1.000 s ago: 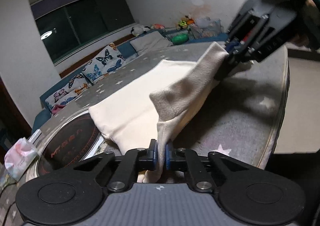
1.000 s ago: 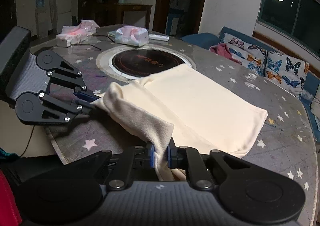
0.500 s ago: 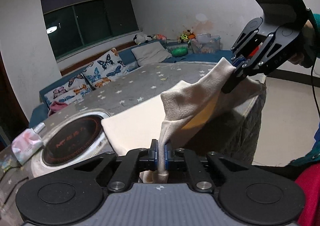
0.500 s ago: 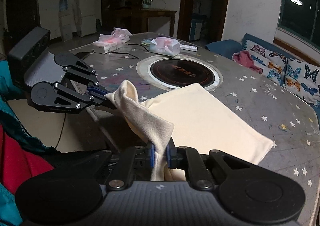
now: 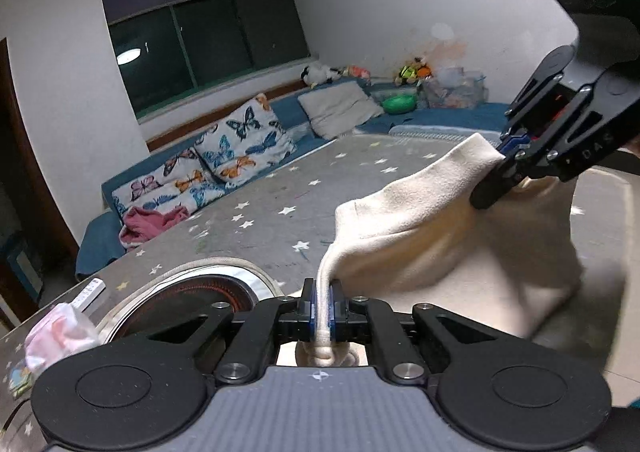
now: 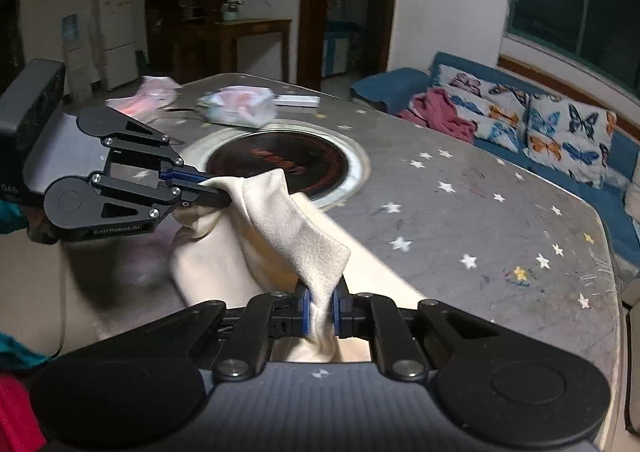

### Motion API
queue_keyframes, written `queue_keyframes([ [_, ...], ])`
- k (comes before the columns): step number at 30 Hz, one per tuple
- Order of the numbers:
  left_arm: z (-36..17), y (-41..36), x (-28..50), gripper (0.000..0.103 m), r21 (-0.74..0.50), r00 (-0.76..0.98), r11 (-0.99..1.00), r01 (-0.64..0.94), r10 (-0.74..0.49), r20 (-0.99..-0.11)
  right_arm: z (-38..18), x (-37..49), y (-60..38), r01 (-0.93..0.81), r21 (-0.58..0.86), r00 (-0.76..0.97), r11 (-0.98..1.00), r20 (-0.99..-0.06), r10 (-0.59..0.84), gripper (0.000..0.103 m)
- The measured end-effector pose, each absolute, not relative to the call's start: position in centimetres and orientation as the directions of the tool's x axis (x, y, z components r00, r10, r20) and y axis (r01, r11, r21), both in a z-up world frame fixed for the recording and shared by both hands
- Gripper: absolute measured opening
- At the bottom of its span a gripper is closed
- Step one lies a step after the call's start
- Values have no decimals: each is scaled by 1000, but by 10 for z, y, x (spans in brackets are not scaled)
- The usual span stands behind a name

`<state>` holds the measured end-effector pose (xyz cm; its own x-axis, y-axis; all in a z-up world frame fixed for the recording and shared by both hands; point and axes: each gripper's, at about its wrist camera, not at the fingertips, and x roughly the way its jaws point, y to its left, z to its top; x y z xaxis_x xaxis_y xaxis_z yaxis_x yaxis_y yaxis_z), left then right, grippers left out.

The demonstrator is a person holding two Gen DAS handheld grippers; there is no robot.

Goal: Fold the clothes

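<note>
A cream fleece garment (image 5: 432, 236) hangs in the air between my two grippers, above the near edge of the grey star-patterned table (image 5: 280, 212). My left gripper (image 5: 322, 310) is shut on one corner of it. My right gripper (image 6: 320, 310) is shut on the other corner. In the left wrist view the right gripper (image 5: 506, 160) shows at the upper right, pinching the cloth. In the right wrist view the left gripper (image 6: 212, 188) shows at the left, pinching the garment (image 6: 288, 240). The cloth's lower part drapes down out of sight.
A round black induction hob (image 6: 288, 162) is set in the table's middle. Tissue packs (image 6: 240, 108) and a white remote (image 6: 298, 100) lie beyond it; another tissue pack (image 5: 60, 336) is near left. A blue sofa with butterfly cushions (image 5: 236, 148) and a pink cloth (image 6: 440, 112) lines the wall.
Both grippers have risen and drawn back toward the table's near edge. The garment, which lay mostly flat on the table, has been lifted off it and now hangs between them.
</note>
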<state>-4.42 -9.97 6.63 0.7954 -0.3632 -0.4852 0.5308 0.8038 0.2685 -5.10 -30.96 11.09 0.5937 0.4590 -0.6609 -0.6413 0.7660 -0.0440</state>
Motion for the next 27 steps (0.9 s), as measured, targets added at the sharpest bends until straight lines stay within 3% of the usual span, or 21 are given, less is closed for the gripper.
queue_keyframes([
  [6, 37, -119, 20, 6, 249, 763, 818, 519, -311, -566, 74, 10, -316, -547, 9, 596, 837, -698, 397, 9],
  [9, 21, -125, 36, 12, 247, 749, 827, 504, -278, -601, 50, 28, -321, -485, 58, 588, 872, -716, 375, 12],
  [11, 15, -124, 41, 19, 241, 747, 837, 492, -263, -611, 39, 34, -325, -453, 76, 590, 888, -721, 363, 16],
  [13, 15, -120, 41, 35, 247, 762, 848, 468, -246, -599, 33, 37, -332, -405, 94, 611, 910, -713, 345, 20],
  [15, 20, -111, 43, 42, 237, 780, 874, 424, -219, -586, 33, 36, -341, -351, 94, 648, 932, -693, 314, 25],
  [21, 40, -78, 29, 42, 154, 798, 928, 338, -196, -570, 50, 21, -348, -260, 56, 753, 964, -613, 239, 28],
  [27, 43, -60, -18, 47, 58, 763, 933, 355, -254, -594, 50, -7, -327, -341, 35, 728, 939, -623, 287, 27],
])
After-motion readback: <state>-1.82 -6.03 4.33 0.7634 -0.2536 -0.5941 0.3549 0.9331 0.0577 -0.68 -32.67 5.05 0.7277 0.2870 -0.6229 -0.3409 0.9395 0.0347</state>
